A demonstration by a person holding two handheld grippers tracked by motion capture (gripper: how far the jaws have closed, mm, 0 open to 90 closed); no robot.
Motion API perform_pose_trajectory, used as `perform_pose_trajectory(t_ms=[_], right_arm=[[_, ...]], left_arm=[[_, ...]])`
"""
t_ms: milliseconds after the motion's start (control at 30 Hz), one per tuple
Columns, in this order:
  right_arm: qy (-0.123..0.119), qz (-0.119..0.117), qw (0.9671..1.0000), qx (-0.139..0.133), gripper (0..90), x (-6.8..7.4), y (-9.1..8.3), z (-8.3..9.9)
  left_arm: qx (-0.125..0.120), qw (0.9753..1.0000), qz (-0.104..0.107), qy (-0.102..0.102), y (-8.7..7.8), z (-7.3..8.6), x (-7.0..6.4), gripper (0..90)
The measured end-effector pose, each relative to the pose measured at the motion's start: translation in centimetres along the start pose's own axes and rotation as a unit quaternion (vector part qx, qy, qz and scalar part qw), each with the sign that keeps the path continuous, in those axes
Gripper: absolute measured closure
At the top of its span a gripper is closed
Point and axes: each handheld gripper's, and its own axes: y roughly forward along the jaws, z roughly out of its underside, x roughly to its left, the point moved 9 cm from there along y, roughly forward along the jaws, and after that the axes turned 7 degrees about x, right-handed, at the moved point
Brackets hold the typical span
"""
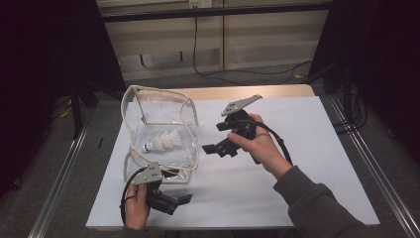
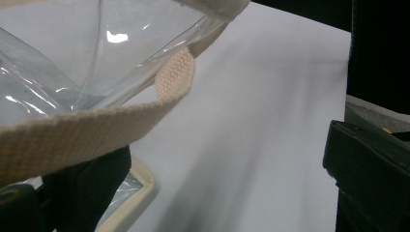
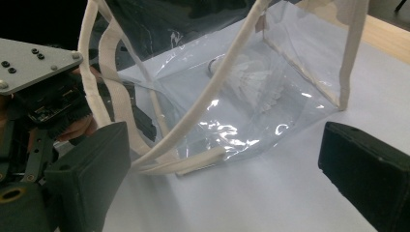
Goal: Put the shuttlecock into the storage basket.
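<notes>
A: Which step is this? The shuttlecock (image 1: 162,141) sits inside the clear bag (image 1: 163,104), just ahead of the right gripper (image 1: 212,147), whose jaws gape empty.

B: Probably closing up. The left gripper (image 1: 184,199), wide open beside the bag's webbing strap (image 2: 72,137), must pinch it next.
</notes>
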Motion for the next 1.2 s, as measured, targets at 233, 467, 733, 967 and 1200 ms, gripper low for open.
perform_pose_trajectory(t_ms=[233, 467, 733, 967, 1200], right_arm=[[-0.003, -0.004, 1.0, -0.007, 4.1, -0.1, -0.3, 0.9], [-0.004, -0.002, 1.0, -0.004, 4.1, -0.4, -0.3, 2.2], [-0.006, 0.006, 0.9999, -0.007, 4.2, -1.1, -1.1, 3.8], [0.006, 0.006, 0.9998, -0.019, 4.2, -1.8, -2.0, 4.9], [0.013, 0.009, 0.9995, -0.028, 4.1, -2.3, -2.9, 6.2]], left_arm=[[-0.001, 1.0, 0.0, 0.001, 0.0, 0.0, 0.0, 3.4], [0.001, 1.0, 0.0, 0.001, 0.0, 0.0, 0.0, 3.3], [0.001, 1.0, 0.0, 0.002, -0.1, 0.0, 0.0, 3.4], [0.0, 1.0, 0.0, 0.0, 0.0, 0.0, 0.0, 3.3], [0.0, 1.0, 0.0, 0.0, 0.0, 0.0, 0.0, 3.2]])
